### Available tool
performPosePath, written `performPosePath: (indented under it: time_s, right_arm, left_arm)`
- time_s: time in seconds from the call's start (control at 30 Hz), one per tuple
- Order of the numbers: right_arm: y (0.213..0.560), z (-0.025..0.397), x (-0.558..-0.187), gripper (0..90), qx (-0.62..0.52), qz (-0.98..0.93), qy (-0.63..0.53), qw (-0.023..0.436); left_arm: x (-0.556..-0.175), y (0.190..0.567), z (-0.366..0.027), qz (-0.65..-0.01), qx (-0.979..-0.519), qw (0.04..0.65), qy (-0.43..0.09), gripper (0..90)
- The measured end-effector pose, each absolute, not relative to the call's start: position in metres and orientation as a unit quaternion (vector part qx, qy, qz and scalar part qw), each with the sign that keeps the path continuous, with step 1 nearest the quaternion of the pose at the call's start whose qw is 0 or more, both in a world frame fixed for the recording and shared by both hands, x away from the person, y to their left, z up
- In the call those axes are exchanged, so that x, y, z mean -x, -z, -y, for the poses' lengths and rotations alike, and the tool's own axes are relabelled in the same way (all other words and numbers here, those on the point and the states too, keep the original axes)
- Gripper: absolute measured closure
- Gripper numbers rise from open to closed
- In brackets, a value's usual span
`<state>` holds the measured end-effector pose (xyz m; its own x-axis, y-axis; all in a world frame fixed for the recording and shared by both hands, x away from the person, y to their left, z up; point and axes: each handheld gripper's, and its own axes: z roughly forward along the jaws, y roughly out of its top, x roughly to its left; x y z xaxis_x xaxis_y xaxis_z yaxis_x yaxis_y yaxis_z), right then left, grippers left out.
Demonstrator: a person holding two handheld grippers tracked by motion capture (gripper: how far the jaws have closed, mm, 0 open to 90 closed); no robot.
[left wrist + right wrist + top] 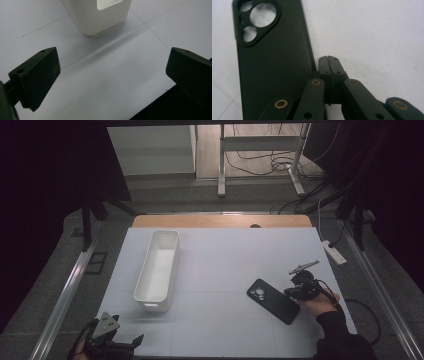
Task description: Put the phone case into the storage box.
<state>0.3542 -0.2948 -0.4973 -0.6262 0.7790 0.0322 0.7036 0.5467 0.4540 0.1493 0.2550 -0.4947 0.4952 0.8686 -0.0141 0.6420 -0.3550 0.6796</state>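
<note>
At the table's (225, 250) near right, the right tongs (295, 292) sit closed beside the black phone case (273, 301); near left, the left tongs (125, 347) gape open.

Black fingers (329, 68) with brass-ringed screws; dark sleeve (340, 332).

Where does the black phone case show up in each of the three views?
High view: the black phone case lies lower right on the white table sheet, just left of the right gripper.
Left gripper view: not in this picture; the white bin stands at the top.
Right gripper view: it fills the left half, camera cutout at upper left, beside the shut fingers.
Shared landmark: the white table sheet.
</note>
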Motion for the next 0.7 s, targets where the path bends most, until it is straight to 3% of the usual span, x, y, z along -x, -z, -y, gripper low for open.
performPosePath:
  time_s: [0.7]
  right_arm:
    - [0.499, 0.274, -0.327, 89.8, -0.399, -0.887, -0.218, 0.080]
  left_arm:
    - [-0.149, 0.495, -0.254, -0.468, -0.806, 0.316, -0.179, 0.3]
